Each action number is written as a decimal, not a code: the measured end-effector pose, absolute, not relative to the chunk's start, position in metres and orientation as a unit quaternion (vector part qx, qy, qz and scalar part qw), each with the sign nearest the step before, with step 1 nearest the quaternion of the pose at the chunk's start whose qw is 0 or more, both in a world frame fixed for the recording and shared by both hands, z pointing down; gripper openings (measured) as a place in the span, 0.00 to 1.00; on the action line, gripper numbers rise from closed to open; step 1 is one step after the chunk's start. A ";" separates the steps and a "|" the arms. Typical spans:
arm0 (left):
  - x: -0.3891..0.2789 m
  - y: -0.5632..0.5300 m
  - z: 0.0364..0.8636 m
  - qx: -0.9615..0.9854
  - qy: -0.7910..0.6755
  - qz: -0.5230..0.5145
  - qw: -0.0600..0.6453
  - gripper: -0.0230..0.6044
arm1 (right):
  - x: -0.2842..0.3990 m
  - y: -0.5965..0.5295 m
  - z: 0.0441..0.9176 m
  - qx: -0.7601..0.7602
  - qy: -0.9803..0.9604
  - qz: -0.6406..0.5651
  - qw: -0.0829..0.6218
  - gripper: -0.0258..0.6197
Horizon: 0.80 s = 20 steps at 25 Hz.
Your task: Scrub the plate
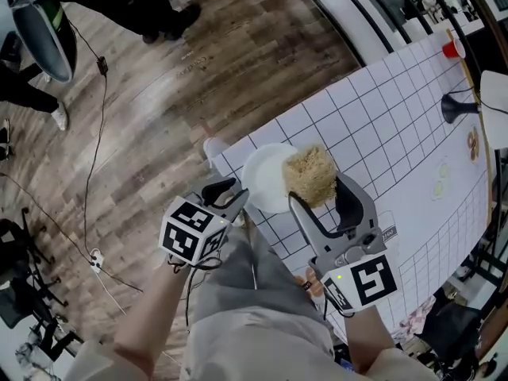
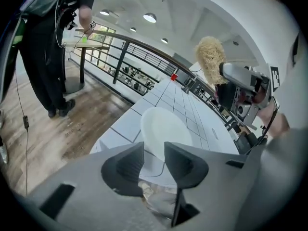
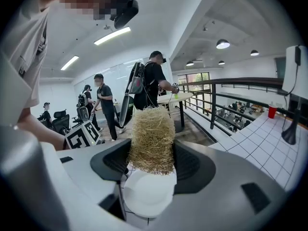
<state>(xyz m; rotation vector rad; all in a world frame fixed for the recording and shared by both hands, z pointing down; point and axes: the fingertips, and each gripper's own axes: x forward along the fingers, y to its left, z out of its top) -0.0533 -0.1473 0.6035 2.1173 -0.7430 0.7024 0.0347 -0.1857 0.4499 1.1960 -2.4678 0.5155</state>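
Straw scrubber (image 1: 309, 173) clamped in right gripper (image 1: 320, 190) fingers, white plate (image 1: 262, 177) on table (image 1: 381, 125), left gripper (image 2: 154, 150) fingers apart

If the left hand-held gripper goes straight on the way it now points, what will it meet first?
The left hand-held gripper would most likely meet the plate first: it lies straight beyond the open, empty jaws. Depth is unclear.
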 end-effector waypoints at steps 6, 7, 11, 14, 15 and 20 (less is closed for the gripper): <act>-0.048 -0.147 0.615 0.813 -0.276 0.259 0.442 0.25 | 0.038 -0.187 0.467 0.425 -0.865 0.195 0.180 0.45; -0.047 -0.148 0.615 0.811 -0.274 0.255 0.449 0.25 | 0.038 -0.187 0.468 0.425 -0.865 0.197 0.181 0.45; -0.044 -0.151 0.614 0.806 -0.268 0.247 0.467 0.25 | 0.042 -0.188 0.472 0.427 -0.862 0.201 0.183 0.45; -0.045 -0.153 0.615 0.799 -0.271 0.246 0.477 0.25 | 0.044 -0.189 0.474 0.428 -0.861 0.204 0.184 0.45; -0.047 -0.154 0.616 0.794 -0.275 0.247 0.482 0.23 | 0.044 -0.189 0.475 0.428 -0.861 0.205 0.184 0.45; -0.052 -0.158 0.622 0.778 -0.284 0.248 0.502 0.12 | 0.044 -0.188 0.481 0.430 -0.859 0.210 0.183 0.45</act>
